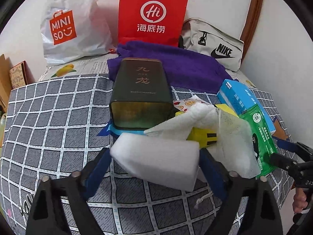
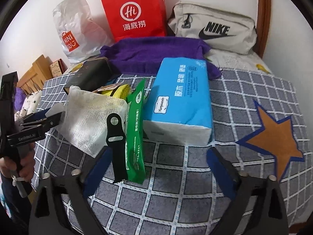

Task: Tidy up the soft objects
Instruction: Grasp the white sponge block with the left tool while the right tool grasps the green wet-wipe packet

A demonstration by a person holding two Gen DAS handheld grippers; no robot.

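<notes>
We read "MINISO" in white on an orange panel of the white plastic bag (image 1: 72, 27) at the far edge of the bed (image 1: 58, 117). Beside it, the red paper bag (image 1: 152, 13) carries a white "Hi" roundel above the characters "海底捞". The grey pouch (image 2: 213, 31) in the far right corner bears "NIKE" with the swoosh in black. The dark tin (image 1: 140, 90) near the bed's middle shows "九龙" in gold. The blue tissue pack (image 2: 182, 101) carries "Yunyeexin" on a white label and large characters "原木 柔韧". The left gripper (image 2: 52, 117) body reads "GenRobot.AI". Print on the green packet (image 2: 136, 129) is too small to read.
</notes>
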